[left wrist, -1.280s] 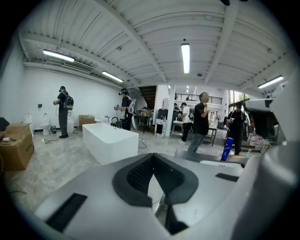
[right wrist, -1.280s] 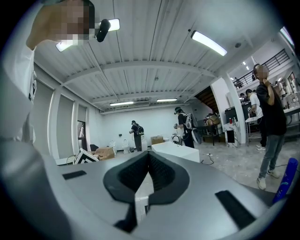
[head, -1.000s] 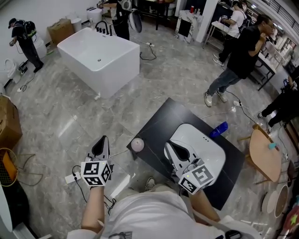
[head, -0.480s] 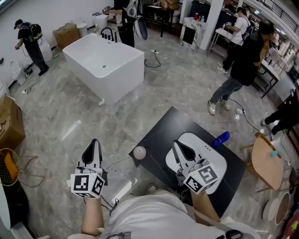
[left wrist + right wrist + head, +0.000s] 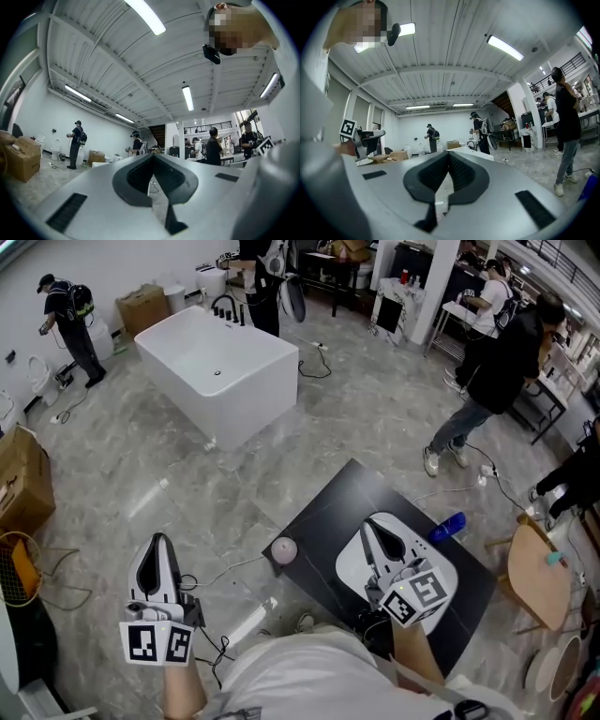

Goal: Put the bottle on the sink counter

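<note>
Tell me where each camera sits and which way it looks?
Head view: on the person's head, looking steeply down at the floor, black counter and blue bottle; both forearms, the left tongs and right tongs show.
Left gripper view: rides the left tongs, looking level across the room, ceiling above; its own shut jaws fill the bottom.
Right gripper view: rides the right tongs, facing the same way; its shut jaws show too.
Shared: all three see the backpack person by the far wall.

Left gripper [image 5: 153, 161] fingers [image 5: 133, 180] pressed together, empty; person [image 5: 75, 145] standing far left.
</note>
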A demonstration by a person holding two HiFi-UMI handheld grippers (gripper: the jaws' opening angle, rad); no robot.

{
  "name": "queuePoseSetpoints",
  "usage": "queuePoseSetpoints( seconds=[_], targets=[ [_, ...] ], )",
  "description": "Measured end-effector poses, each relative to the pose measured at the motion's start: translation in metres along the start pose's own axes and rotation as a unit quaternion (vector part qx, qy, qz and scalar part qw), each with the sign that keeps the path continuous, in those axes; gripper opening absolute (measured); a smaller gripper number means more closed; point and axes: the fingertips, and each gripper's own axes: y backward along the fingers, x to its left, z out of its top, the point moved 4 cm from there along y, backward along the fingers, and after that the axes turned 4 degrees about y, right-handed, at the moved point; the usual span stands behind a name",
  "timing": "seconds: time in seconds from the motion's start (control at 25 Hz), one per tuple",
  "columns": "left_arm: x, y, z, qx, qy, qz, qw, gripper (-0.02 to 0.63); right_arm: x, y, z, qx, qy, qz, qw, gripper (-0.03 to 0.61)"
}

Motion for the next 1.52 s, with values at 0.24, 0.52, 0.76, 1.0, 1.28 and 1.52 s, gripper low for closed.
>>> queuePoseSetpoints(
  seconds=[0.24, 0.52, 0.76, 1.0, 1.28, 1.52],
  targets=[
    [0.008, 0.014, 0.004, -0.001, 0.001, 0.013, 0.9999, 0.014, 0.001, 0.003, 0.002, 0.002, 0.006, -0.003, 1.000, 0.011],
    [0.012, 0.009, 0.004, -0.003, 0.005, 0.015, 0.9999, 0.014, 0.006, 0.003, 0.001, 0.011, 0.008, -0.007, 1.000, 0.011],
    [0.010, 0.005, 0.002, -0.001, 0.014, 0.003, 0.9999, 0.014, 0.012, 0.004, 0.003, 0.011, 0.012, -0.009, 1.000, 0.011],
    [0.009, 0.004, -0.004, 0.000, 0.016, -0.006, 0.9999, 0.014, 0.018, 0.006, -0.001, 0.011, 0.014, -0.009, 1.000, 0.011],
    [0.017, 0.003, -0.003, 0.009, 0.022, -0.014, 0.9996, 0.014, 0.029, 0.005, 0.004, 0.009, 0.017, -0.016, 1.000, 0.011],
    [0.019, -0.002, -0.009, 0.012, 0.029, -0.023, 0.9993, 0.014, 0.034, 0.008, 0.000, 0.011, 0.018, -0.024, 0.999, 0.011]
  ],
)
